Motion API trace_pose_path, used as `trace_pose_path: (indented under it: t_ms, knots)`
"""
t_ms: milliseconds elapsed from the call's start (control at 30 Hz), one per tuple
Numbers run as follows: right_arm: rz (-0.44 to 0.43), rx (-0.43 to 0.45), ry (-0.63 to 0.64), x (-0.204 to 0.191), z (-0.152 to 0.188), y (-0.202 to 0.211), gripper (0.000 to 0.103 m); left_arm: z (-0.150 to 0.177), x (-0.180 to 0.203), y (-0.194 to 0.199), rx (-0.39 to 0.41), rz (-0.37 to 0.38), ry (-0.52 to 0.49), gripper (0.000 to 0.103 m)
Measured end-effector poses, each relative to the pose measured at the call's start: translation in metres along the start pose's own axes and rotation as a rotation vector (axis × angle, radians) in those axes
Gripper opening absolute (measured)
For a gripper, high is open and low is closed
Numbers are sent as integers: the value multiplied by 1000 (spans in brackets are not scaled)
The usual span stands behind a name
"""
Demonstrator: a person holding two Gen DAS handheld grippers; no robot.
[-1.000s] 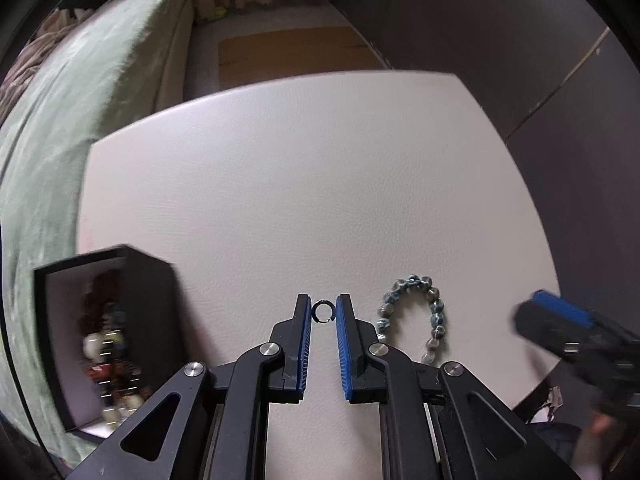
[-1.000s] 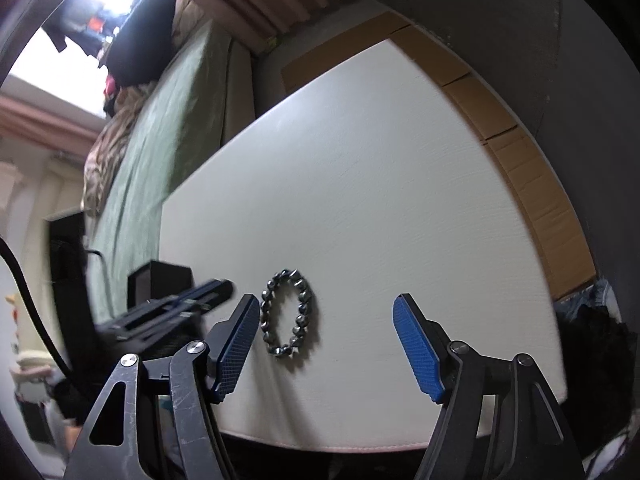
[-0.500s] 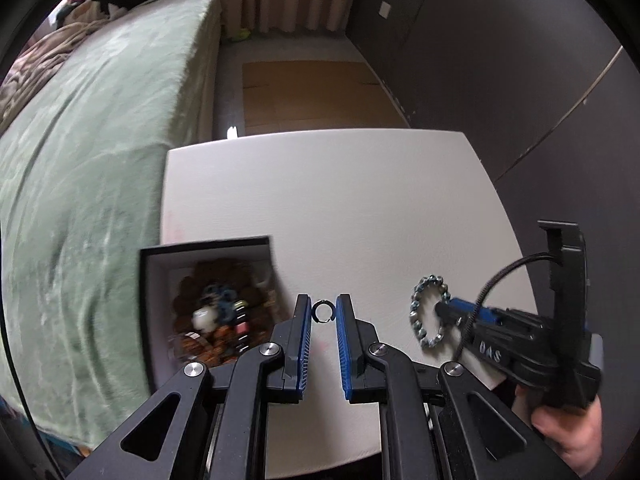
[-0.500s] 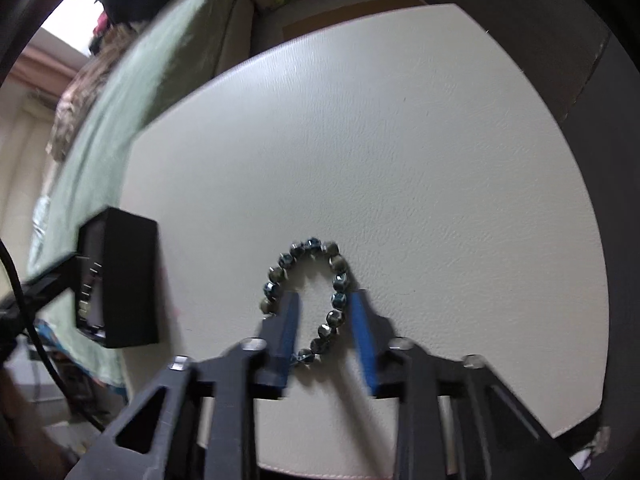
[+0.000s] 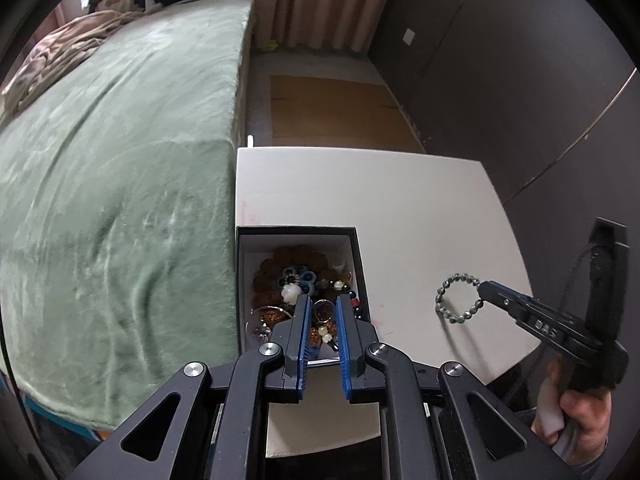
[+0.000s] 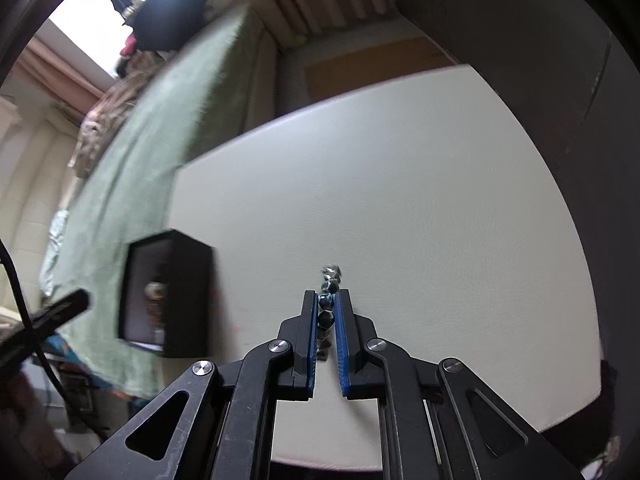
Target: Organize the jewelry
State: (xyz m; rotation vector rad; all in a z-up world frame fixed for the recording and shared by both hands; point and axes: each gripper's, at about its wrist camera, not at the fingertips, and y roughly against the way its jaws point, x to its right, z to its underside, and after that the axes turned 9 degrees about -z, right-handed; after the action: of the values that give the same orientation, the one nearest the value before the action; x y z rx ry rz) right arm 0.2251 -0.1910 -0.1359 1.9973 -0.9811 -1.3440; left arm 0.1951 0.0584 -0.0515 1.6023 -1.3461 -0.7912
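A small ring point(image 5: 322, 306) was pinched between the tips of the left gripper point(image 5: 320, 304), held above the open black box point(image 5: 356, 258) of jewelry that stood at the table's point(image 5: 400, 200) left edge, beside the green bed point(image 5: 120, 160). A beaded bracelet point(image 5: 456, 296) was clamped by the right gripper point(image 6: 328, 304) and hung lifted off the table near its right edge, well apart from the box.

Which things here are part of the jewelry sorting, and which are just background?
Job: ring in left hand-held gripper; bead bracelet in right hand-held gripper; black box of jewelry.
Background: table, green bed, curtain, floor cardboard.
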Motion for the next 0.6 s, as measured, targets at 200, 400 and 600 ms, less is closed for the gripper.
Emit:
trace_pose_path:
  t_ms: [200,400,600]
  knots:
    - [-75,46,31,-36,1,11,10,0,-15,-8,-33,-5,22,43]
    - [-160,94,55,-64,-1,12,10,7,-28,5,15,-3,24,66]
    - [-263,121,95,-92,-1,11,10,12,-52,10,13,-3,71,66]
